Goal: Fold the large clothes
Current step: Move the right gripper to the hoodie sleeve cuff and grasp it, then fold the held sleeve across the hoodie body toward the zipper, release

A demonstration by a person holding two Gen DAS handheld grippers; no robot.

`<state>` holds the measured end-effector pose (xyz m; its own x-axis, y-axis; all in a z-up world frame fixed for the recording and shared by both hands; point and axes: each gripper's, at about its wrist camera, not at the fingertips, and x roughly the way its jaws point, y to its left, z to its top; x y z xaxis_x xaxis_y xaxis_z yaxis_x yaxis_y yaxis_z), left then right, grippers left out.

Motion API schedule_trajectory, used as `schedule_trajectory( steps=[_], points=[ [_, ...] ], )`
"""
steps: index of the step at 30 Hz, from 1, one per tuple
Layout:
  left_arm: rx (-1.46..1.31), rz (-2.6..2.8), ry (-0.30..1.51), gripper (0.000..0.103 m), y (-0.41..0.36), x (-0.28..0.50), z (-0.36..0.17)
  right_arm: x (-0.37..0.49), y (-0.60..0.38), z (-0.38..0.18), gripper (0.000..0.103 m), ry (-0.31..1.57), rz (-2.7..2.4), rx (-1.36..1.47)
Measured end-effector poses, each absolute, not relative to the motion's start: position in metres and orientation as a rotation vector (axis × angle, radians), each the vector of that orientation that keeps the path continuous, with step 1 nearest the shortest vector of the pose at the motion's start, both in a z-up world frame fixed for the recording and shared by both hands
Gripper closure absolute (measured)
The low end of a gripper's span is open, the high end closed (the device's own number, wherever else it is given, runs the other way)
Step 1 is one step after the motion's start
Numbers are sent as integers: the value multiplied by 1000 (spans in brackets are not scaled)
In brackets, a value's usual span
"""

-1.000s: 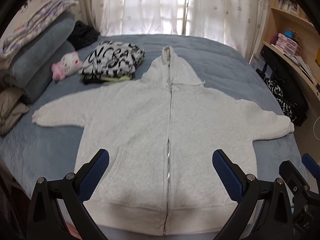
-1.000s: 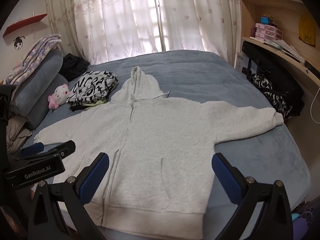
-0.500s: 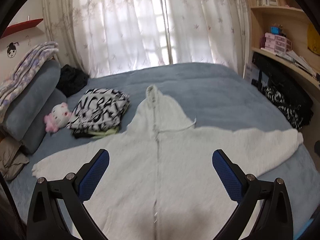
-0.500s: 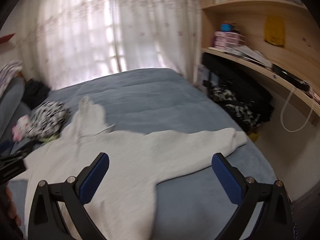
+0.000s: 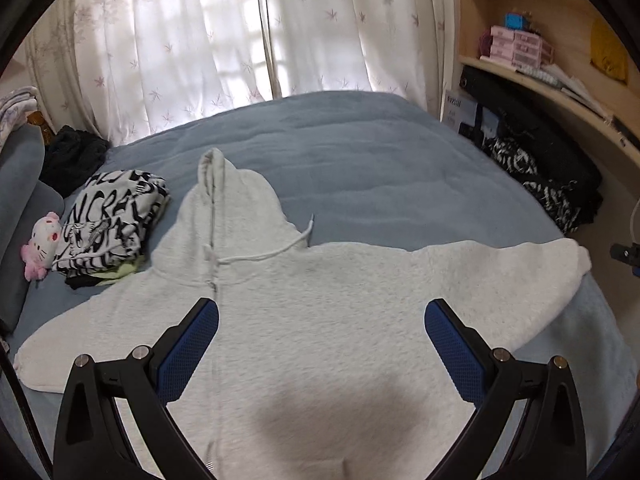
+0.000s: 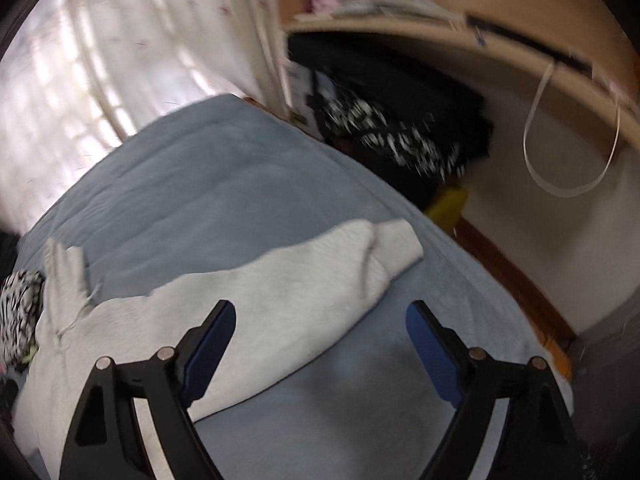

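A light grey zip-up hoodie (image 5: 320, 320) lies spread flat, front up, on the blue bed (image 5: 360, 160), hood toward the window and both sleeves stretched out. My left gripper (image 5: 322, 354) is open and empty, held over the hoodie's chest. My right gripper (image 6: 320, 354) is open and empty, above the bed (image 6: 192, 184) just short of the right sleeve (image 6: 304, 280), whose cuff (image 6: 396, 244) lies near the bed's right edge. The right wrist view is blurred by motion.
A folded black-and-white patterned garment (image 5: 114, 220) and a pink-and-white plush toy (image 5: 42, 244) lie left of the hood. Grey pillows (image 5: 18, 208) stand at the far left. Wooden shelves (image 5: 552, 64) and dark clothes (image 5: 540, 168) line the right side. Curtains (image 5: 240, 40) hang behind.
Both grippers have moved forward and right over the hoodie. The right gripper has swung toward the right sleeve and the bed's right edge. Both stay open.
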<state>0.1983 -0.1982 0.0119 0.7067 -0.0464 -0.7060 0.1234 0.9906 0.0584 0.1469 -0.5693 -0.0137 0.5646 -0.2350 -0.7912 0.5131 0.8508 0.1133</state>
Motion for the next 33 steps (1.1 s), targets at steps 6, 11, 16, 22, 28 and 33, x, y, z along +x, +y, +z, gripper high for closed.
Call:
schedule_trajectory(
  steps=[6,11,16,22,28,33],
  points=[
    [30,-125,872,1,-226,238,-34,161,-621,-84,21,948,-450,522],
    [46,-160,888,1,-249,252,-63,170,-640,-129,23,950,-445,653],
    [64,-149,918,1,-264,267,-92,170,-658,-157,23,880,-406,828],
    [-15,-144,927,1,-261,282,-105,171,-672,-171,38,766,-340,989],
    [-30,-94,940,1,-251,289,-102,168,-677,-169,86,708,-313,1050],
    [-7,-46,902,1,-229,280,-83,162,-629,-88,92,594,-331,769]
  ],
)
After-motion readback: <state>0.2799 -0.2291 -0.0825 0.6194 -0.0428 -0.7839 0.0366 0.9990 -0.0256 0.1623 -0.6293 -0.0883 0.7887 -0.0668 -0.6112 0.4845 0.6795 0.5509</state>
